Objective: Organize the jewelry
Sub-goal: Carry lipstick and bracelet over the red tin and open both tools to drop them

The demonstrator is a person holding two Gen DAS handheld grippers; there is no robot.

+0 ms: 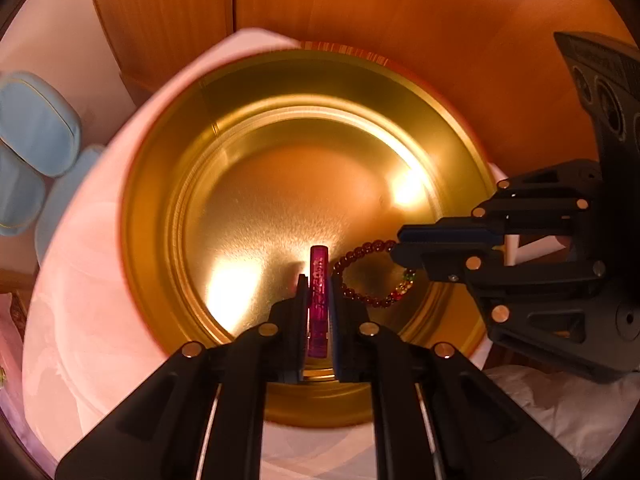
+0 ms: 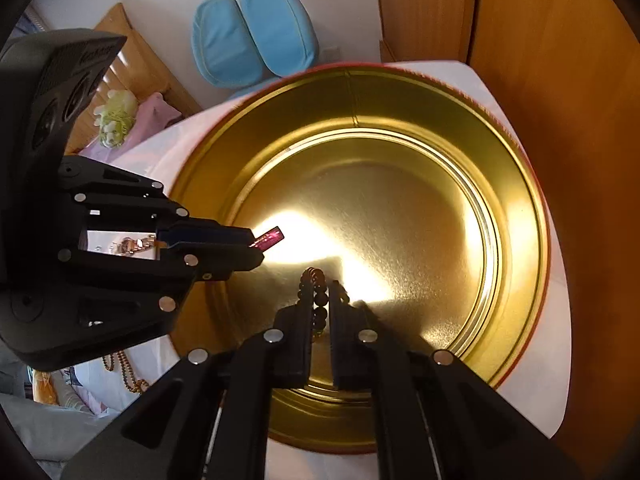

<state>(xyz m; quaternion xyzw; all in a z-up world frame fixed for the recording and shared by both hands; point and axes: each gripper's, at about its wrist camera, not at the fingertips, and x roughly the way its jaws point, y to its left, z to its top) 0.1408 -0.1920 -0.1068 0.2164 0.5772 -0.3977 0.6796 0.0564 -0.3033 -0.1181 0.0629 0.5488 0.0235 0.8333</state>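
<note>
A round gold tin (image 1: 168, 200) (image 2: 516, 184) stands open on a pink-white cloth. My left gripper (image 1: 318, 280) is shut on a magenta bar-shaped piece (image 1: 318, 292) and holds it over the tin's near side; the piece also shows in the right wrist view (image 2: 272, 238). My right gripper (image 2: 320, 286) is shut on a dark red bead bracelet (image 2: 316, 292), held over the tin. In the left wrist view the bracelet (image 1: 360, 292) hangs as a loop from the right gripper (image 1: 396, 248), with a few green and orange beads.
A blue padded chair (image 2: 256, 36) (image 1: 36, 132) stands behind the table. Wooden cabinet panels (image 1: 360, 8) (image 2: 560, 80) rise behind and beside the tin. Brown bead strands (image 2: 124, 372) lie on the cloth at the lower left. A plush toy (image 2: 116, 116) lies further back.
</note>
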